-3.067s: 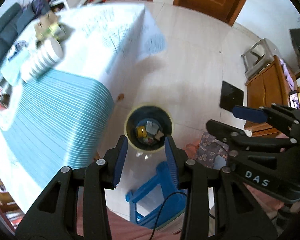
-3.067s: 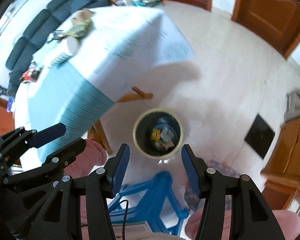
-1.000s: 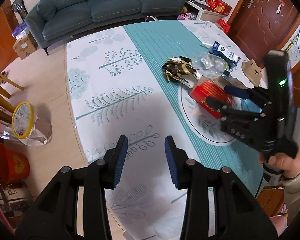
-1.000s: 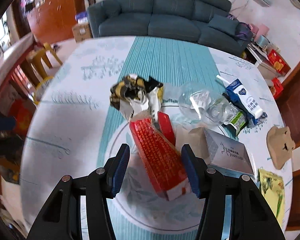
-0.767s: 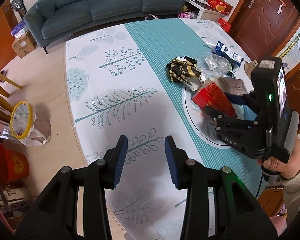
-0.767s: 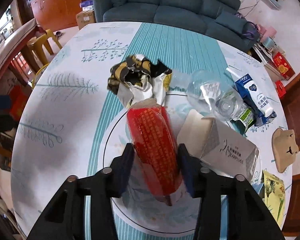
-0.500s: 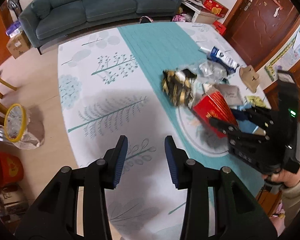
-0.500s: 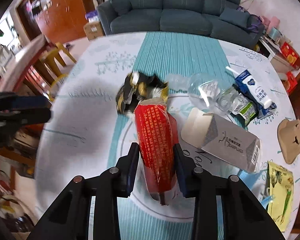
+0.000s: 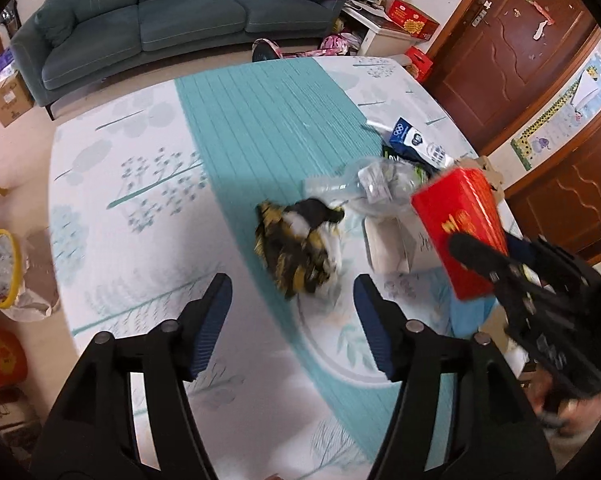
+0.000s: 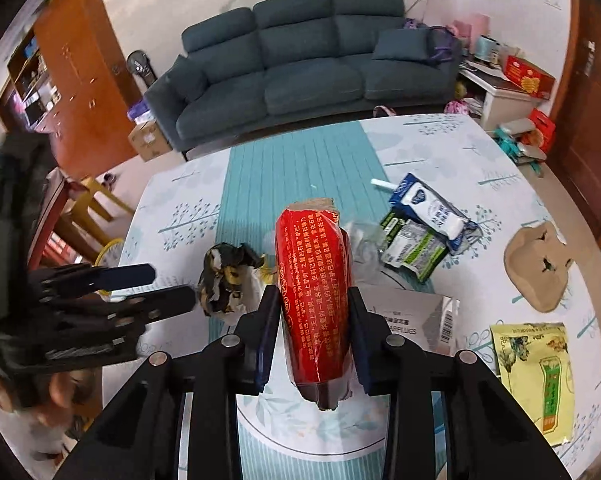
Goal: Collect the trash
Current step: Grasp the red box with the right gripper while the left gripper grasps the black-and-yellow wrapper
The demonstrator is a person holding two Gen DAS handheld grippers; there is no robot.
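The right tongs (image 10: 313,322) were clamped on a red packet (image 10: 314,292), holding it clear above the tabletop (image 10: 300,168). The left tongs (image 9: 292,318) were empty and opening, hovering just near of a crumpled black-and-yellow wrapper (image 9: 298,246) lying on the tabletop, with a white box (image 9: 388,246) to its right.
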